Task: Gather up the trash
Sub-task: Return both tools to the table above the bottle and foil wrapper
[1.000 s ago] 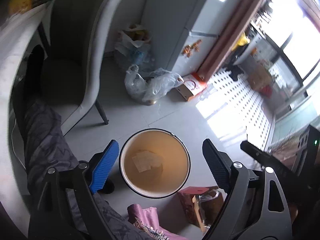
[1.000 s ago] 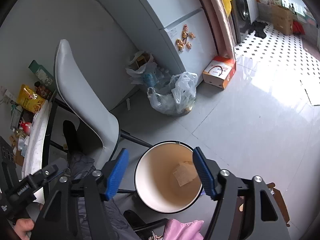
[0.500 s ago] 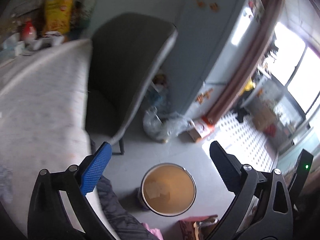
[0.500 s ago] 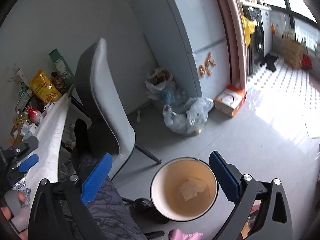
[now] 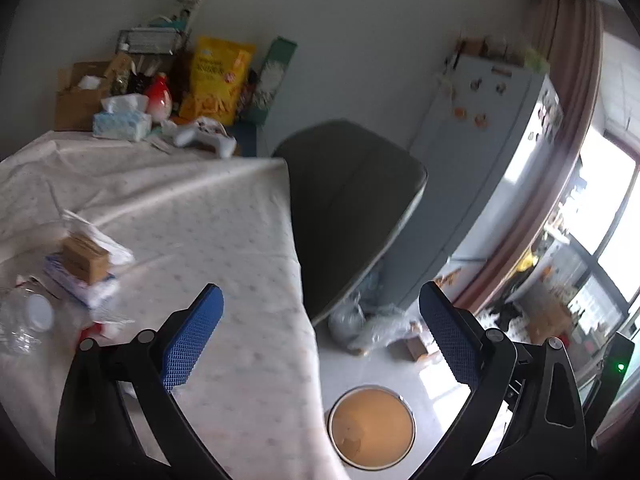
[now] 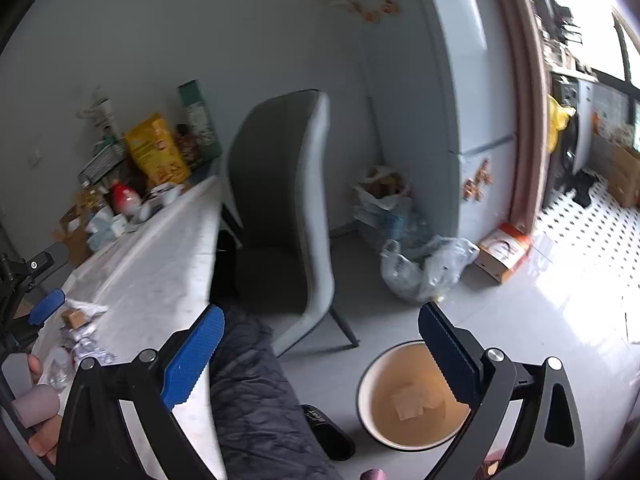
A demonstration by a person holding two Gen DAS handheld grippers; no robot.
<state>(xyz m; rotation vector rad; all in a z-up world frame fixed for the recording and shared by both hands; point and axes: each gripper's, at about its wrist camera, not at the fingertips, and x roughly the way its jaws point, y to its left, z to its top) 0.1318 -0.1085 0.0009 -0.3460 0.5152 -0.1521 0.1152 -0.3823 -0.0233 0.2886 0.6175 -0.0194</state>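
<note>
My left gripper (image 5: 319, 304) stands wide open with nothing between its blue pads, above the edge of the white-clothed table (image 5: 208, 216). A heap of trash lies at the table's left: a small cardboard box (image 5: 85, 257), white wrappers and a crushed clear bottle (image 5: 25, 320). The round cream bin (image 5: 372, 426) sits on the floor below, with a paper scrap (image 6: 412, 400) inside it. My right gripper (image 6: 320, 314) is also open and empty, held over the floor between the table and the bin (image 6: 412, 398). The trash heap (image 6: 76, 320) shows at that view's left, near a blue pad (image 6: 46, 306) of the left gripper.
A grey chair (image 6: 288, 208) stands at the table's end, a fridge (image 6: 460, 100) behind it. Plastic bags (image 6: 424, 264) and a carton (image 6: 504, 250) lie on the floor. A person's dark-trousered leg (image 6: 256, 392) and a slipper (image 6: 328, 434) are beside the bin. Snacks and tissues (image 5: 120, 120) crowd the table's far end.
Both grippers have risen from just above the bin and tilted up, so the table and its trash have come into view. Both pairs of jaws stand wider than a second ago.
</note>
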